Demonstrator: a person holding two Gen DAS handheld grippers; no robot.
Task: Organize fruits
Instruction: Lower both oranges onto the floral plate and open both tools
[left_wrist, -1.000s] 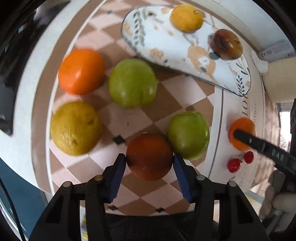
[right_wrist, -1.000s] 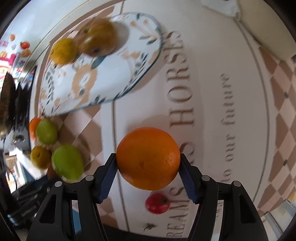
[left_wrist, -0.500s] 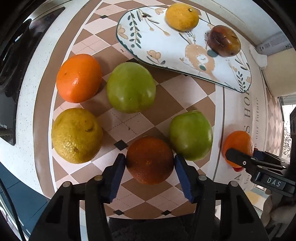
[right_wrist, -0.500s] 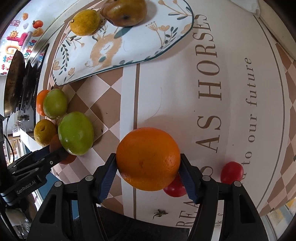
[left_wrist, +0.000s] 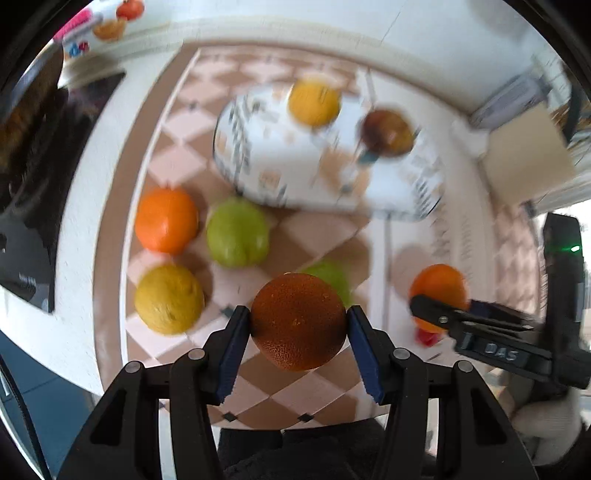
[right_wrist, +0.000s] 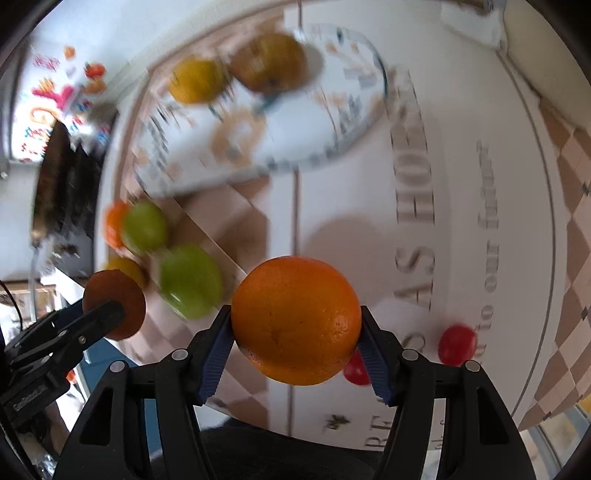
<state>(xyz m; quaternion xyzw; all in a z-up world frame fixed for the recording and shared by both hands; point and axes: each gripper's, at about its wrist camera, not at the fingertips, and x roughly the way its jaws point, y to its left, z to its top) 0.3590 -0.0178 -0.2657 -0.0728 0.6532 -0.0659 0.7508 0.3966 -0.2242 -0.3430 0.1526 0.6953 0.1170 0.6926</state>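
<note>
My left gripper (left_wrist: 298, 325) is shut on a dark orange (left_wrist: 298, 322) and holds it above the checkered mat; the orange also shows in the right wrist view (right_wrist: 112, 302). My right gripper (right_wrist: 296, 332) is shut on a bright orange (right_wrist: 295, 319), held above the mat; it shows in the left wrist view (left_wrist: 439, 291). A patterned oval plate (left_wrist: 273, 166) at the back holds a yellow citrus (left_wrist: 314, 103) and a brown fruit (left_wrist: 386, 131). On the mat lie an orange (left_wrist: 166, 219), a green fruit (left_wrist: 236, 232), a yellow citrus (left_wrist: 168, 299) and a second green fruit (left_wrist: 332, 277).
Two red cherry tomatoes (right_wrist: 456, 343) lie on the lettered mat (right_wrist: 461, 155) beneath my right gripper. A dark appliance (left_wrist: 26, 206) stands at the left edge. A beige box (left_wrist: 524, 162) sits at the back right. The scene is motion-blurred.
Both grippers have risen with their oranges. The dark orange has left the mat. The plate and loose fruit now look farther away.
</note>
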